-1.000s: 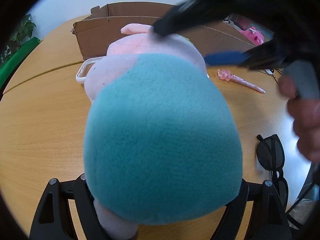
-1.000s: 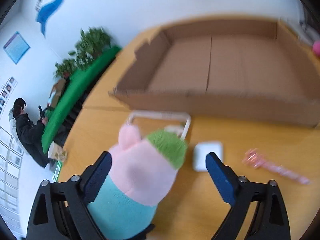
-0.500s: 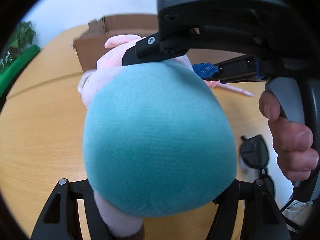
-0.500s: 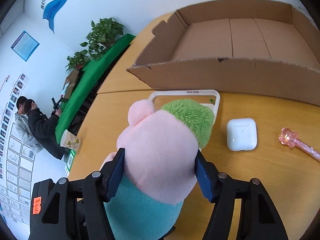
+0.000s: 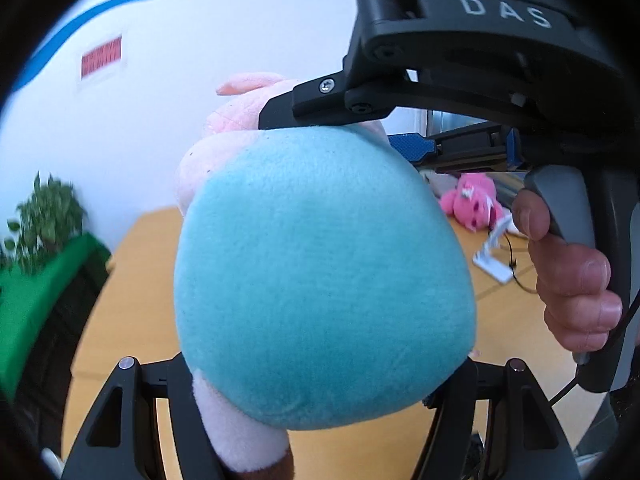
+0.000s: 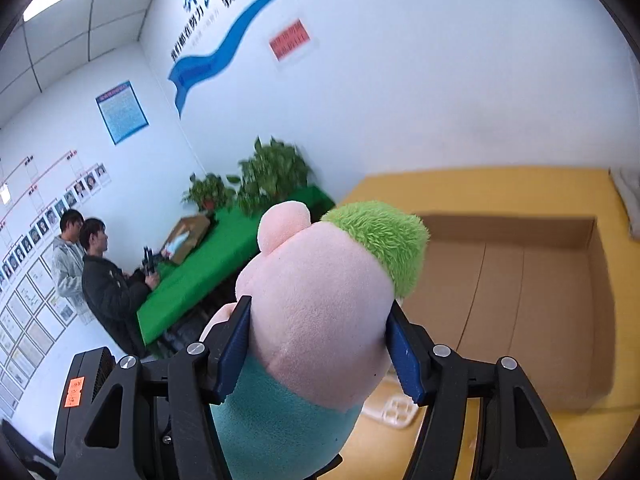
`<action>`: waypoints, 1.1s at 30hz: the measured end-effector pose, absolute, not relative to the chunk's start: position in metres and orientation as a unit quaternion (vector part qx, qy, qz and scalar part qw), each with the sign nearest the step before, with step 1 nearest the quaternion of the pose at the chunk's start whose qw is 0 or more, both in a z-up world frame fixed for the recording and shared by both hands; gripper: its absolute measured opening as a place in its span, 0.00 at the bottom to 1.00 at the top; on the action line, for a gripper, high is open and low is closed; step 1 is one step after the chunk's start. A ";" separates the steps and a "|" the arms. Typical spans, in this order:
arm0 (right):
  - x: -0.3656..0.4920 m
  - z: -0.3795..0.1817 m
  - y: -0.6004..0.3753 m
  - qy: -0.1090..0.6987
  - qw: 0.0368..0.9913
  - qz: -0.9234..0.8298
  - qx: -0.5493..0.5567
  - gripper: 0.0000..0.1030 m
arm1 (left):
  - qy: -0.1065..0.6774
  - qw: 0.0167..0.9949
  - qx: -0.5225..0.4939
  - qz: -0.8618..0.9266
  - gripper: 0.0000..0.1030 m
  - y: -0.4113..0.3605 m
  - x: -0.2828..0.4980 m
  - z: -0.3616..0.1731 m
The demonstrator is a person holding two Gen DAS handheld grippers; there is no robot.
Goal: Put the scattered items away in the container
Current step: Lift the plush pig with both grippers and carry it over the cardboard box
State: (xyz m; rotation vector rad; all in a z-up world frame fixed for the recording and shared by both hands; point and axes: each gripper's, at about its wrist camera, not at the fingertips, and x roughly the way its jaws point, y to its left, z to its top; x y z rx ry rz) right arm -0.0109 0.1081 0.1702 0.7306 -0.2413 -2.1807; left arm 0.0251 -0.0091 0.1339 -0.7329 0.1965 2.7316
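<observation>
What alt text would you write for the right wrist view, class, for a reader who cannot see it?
The right claw squeezes the pink head of a plush toy with a green tuft and teal body, held up in the air. Behind it to the right, an open cardboard box sits on a yellow table; two people stand by a green table at far left.

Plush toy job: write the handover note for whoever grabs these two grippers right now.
Left gripper: has just closed, shut on the plush toy at its teal body.
Right gripper: has just closed too, blue pads clamped on the toy's pink head.
Position: toy held off the table by both grippers; cardboard box open and ahead, nothing visible inside it.
Done: toy grasped and lifted.
Left: carry it over the box, release both grippers, then collect the rest, such as the white tray below the toy. Other loose items are out of view now.
</observation>
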 end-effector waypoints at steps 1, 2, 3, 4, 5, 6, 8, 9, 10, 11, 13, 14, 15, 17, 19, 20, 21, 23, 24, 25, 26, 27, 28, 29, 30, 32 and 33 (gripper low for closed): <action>-0.019 0.184 0.110 -0.097 0.403 -0.864 0.285 0.65 | 0.071 0.153 -0.249 0.954 0.65 -0.009 0.017 0.144; -0.027 0.197 0.109 -0.096 0.403 -0.866 0.280 0.65 | 0.071 0.153 -0.244 0.955 0.65 -0.010 0.007 0.154; -0.036 0.210 0.108 -0.094 0.403 -0.867 0.276 0.65 | 0.070 0.154 -0.241 0.955 0.64 -0.011 -0.003 0.164; -0.045 0.222 0.106 -0.089 0.402 -0.869 0.273 0.65 | 0.070 0.154 -0.238 0.956 0.64 -0.013 -0.014 0.174; -0.054 0.231 0.102 -0.084 0.401 -0.871 0.271 0.65 | 0.072 0.152 -0.234 0.958 0.65 -0.009 -0.025 0.181; -0.062 0.240 0.098 -0.080 0.400 -0.873 0.269 0.65 | 0.073 0.150 -0.231 0.958 0.65 -0.017 -0.027 0.188; -0.077 0.255 0.091 -0.075 0.397 -0.875 0.266 0.65 | 0.064 0.154 -0.232 0.958 0.64 -0.022 -0.050 0.199; -0.085 0.260 0.088 -0.076 0.395 -0.876 0.266 0.65 | 0.060 0.157 -0.233 0.958 0.64 -0.034 -0.056 0.204; -0.094 0.263 0.083 -0.077 0.391 -0.877 0.267 0.65 | 0.057 0.159 -0.236 0.957 0.64 -0.037 -0.069 0.206; -0.103 0.264 0.076 -0.079 0.388 -0.878 0.270 0.65 | 0.055 0.160 -0.239 0.956 0.64 -0.039 -0.079 0.207; -0.124 0.262 0.064 -0.083 0.383 -0.876 0.281 0.65 | 0.052 0.157 -0.252 0.953 0.64 -0.048 -0.094 0.199; -0.136 0.260 0.056 -0.084 0.381 -0.874 0.289 0.65 | 0.051 0.156 -0.258 0.952 0.64 -0.054 -0.105 0.197; -0.147 0.257 0.049 -0.084 0.379 -0.873 0.296 0.65 | 0.049 0.154 -0.263 0.951 0.64 -0.061 -0.113 0.196; -0.170 0.251 0.040 -0.087 0.377 -0.869 0.307 0.65 | 0.045 0.151 -0.277 0.948 0.64 -0.072 -0.137 0.192; -0.193 0.242 0.031 -0.093 0.375 -0.866 0.318 0.65 | 0.041 0.148 -0.293 0.944 0.64 -0.078 -0.162 0.184; -0.203 0.238 0.027 -0.095 0.374 -0.864 0.323 0.65 | 0.040 0.146 -0.299 0.942 0.64 -0.080 -0.169 0.180; -0.215 0.231 0.024 -0.097 0.373 -0.861 0.331 0.65 | 0.040 0.145 -0.309 0.939 0.64 -0.082 -0.180 0.173; -0.238 0.213 0.017 -0.104 0.371 -0.855 0.348 0.65 | 0.040 0.143 -0.327 0.933 0.64 -0.079 -0.191 0.154; -0.250 0.202 0.015 -0.109 0.370 -0.851 0.357 0.65 | 0.037 0.144 -0.340 0.928 0.64 -0.078 -0.191 0.136; -0.262 0.191 0.012 -0.114 0.369 -0.847 0.366 0.65 | 0.035 0.145 -0.350 0.925 0.64 -0.080 -0.200 0.127; -0.275 0.178 0.010 -0.119 0.366 -0.842 0.377 0.65 | 0.034 0.145 -0.364 0.919 0.64 -0.082 -0.212 0.114; -0.286 0.165 0.008 -0.123 0.364 -0.838 0.387 0.65 | 0.032 0.145 -0.374 0.916 0.64 -0.079 -0.213 0.104; -0.295 0.153 0.008 -0.126 0.362 -0.834 0.396 0.65 | 0.030 0.145 -0.387 0.910 0.64 -0.080 -0.223 0.090; -0.304 0.139 0.009 -0.130 0.359 -0.830 0.405 0.65 | 0.030 0.145 -0.397 0.906 0.64 -0.081 -0.230 0.081; -0.314 0.124 0.008 -0.135 0.357 -0.826 0.415 0.65 | 0.028 0.145 -0.407 0.901 0.64 -0.083 -0.238 0.070; -0.331 0.095 0.006 -0.142 0.354 -0.817 0.433 0.65 | 0.023 0.143 -0.426 0.893 0.64 -0.087 -0.251 0.048; -0.338 0.082 0.004 -0.143 0.353 -0.813 0.440 0.65 | 0.022 0.142 -0.437 0.888 0.64 -0.088 -0.258 0.038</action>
